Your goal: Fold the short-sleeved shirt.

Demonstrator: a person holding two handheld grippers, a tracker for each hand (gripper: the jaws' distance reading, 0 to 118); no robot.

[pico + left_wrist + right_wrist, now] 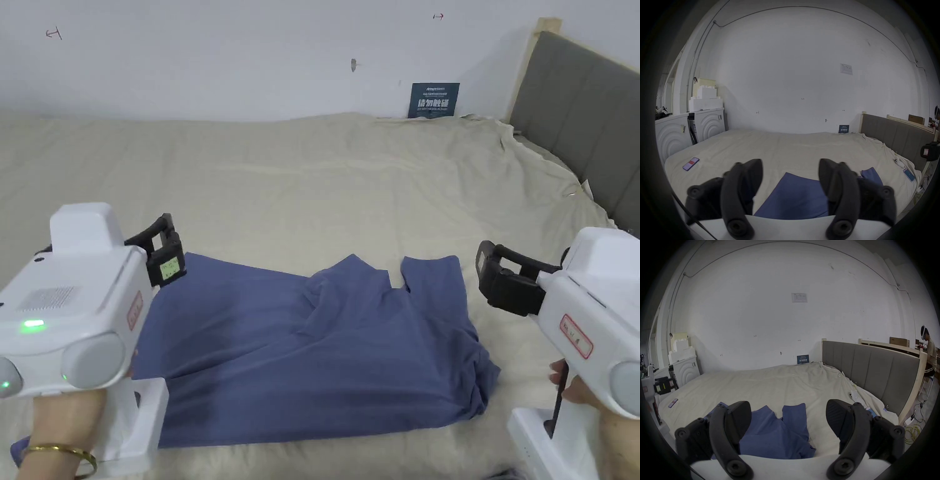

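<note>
Lying on one bed point(312, 187), one blue shirt point(312, 356) sits between two gaping, empty tongs: left tongs point(790, 178), right tongs point(788, 417).

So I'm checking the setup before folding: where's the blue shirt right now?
The blue shirt lies on the cream bedsheet near the bed's front edge in the head view, between the left gripper and the right gripper.

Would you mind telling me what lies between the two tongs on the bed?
The blue shirt lies between the left tongs and the right tongs, seen in the head view.
</note>
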